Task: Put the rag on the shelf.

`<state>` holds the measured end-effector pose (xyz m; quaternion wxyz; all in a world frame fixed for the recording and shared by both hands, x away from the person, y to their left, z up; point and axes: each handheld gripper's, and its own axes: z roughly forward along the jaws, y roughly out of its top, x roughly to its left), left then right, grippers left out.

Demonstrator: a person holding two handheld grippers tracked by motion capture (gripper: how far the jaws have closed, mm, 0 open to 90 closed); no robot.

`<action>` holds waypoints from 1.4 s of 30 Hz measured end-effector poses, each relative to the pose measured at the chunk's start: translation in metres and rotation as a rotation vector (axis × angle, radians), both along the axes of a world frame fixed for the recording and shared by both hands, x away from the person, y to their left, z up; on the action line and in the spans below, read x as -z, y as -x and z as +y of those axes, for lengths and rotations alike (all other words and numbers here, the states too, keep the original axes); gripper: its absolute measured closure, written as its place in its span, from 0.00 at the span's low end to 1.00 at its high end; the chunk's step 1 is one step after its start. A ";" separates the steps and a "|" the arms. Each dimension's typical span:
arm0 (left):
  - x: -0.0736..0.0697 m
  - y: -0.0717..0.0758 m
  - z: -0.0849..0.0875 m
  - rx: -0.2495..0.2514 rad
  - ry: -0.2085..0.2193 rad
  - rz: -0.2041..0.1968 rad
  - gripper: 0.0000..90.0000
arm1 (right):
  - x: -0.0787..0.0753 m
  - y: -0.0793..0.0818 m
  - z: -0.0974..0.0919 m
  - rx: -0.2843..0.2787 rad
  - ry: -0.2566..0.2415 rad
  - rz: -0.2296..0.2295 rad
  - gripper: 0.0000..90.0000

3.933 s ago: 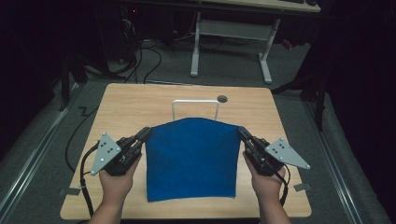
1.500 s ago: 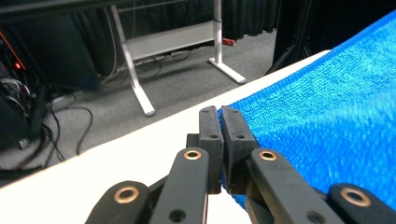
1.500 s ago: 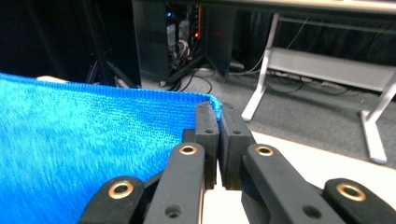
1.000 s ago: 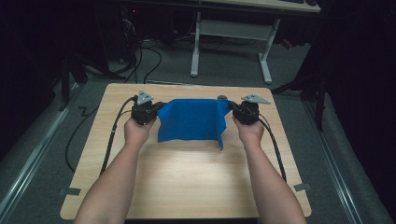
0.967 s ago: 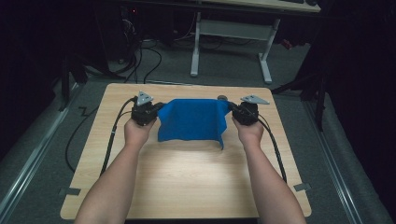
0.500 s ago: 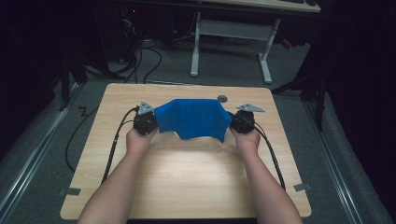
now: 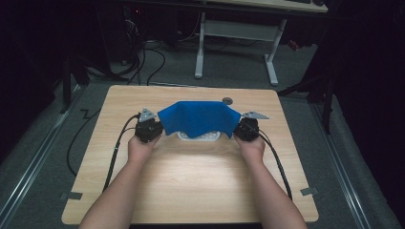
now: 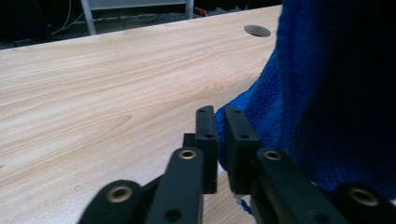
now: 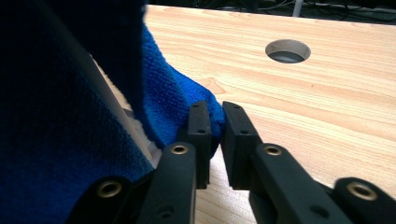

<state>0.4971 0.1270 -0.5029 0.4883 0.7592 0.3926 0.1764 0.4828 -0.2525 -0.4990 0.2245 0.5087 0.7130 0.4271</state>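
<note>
Nearest, two forearms reaching up the pale wood tabletop [image 7: 191, 186]. Ahead of them, left tongs [image 7: 157, 126] and right tongs [image 7: 237, 128] set low at either side of a blue cloth [image 7: 198, 117]. Both tongs parted to a narrow slit, having just been opening, with a cloth corner lying loose at the pads, no longer pinched. Beyond, cloth draped tent-like over a small white rack [image 7: 198, 136], toward the tabletop's far edge, sides hanging to the wood. Looks soft, light and limp: sags and folds freely, unbreakable, likely to slide off the rack if tugged. Best pinched at the corners or hem, both sides together. Farthest, a round hole [image 7: 227, 100] in the wood.
</note>
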 end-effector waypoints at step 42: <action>-0.029 0.010 0.053 -0.172 -0.024 -0.068 0.59 | -0.044 0.012 -0.035 0.068 0.014 -0.101 0.65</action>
